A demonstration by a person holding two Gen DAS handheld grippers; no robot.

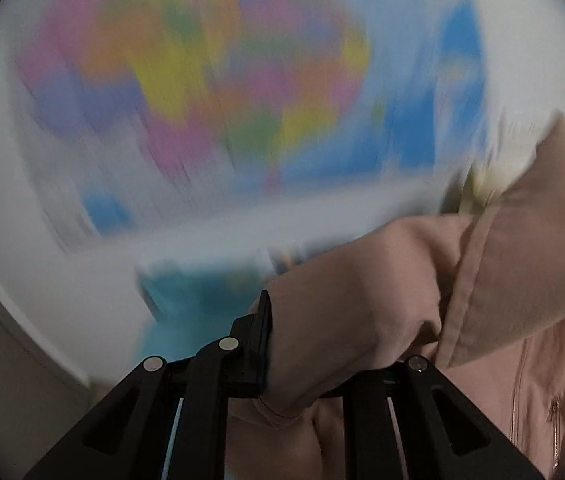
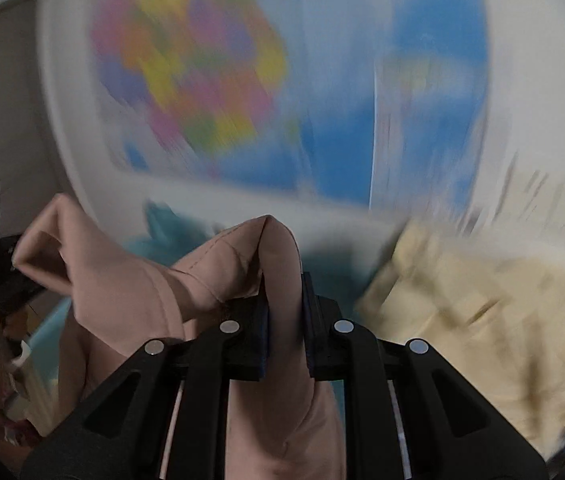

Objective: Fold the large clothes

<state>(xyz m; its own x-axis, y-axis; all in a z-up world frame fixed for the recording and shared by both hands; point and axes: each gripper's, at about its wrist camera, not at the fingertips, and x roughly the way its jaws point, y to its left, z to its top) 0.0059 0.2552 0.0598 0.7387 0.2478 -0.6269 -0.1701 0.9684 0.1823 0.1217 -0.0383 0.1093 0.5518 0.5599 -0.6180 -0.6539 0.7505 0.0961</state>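
Far behind everything hangs a big coloured wall map (image 2: pixel 218 80), smeared to patches of pink, yellow and blue, so we can read no detail on it. Below it to the right lies a heap of cream cloth (image 2: pixel 482 312), and a teal surface (image 1: pixel 190 300) shows between the two, blurred as well.

Nearer to us is the task's own thing, the pink zip-up jacket (image 1: pixel 462 300), held up in the air between both tools with a span of cloth sagging from one to the other; its zip runs down at the near right of the left view.

The right gripper (image 2: pixel 285 320) is nearly closed, its pads clamped on a raised fold of that pink cloth. The left gripper (image 1: pixel 306 344) is nearly closed too, and the jacket is bunched over its right finger, so we judge it is pinching the cloth, though the far pad is hidden.

We take the step to be carrying the jacket down to lay it flat. To do that well, we should keep both pinches firm, draw the hands apart until the sag is gone, and land the hem first.
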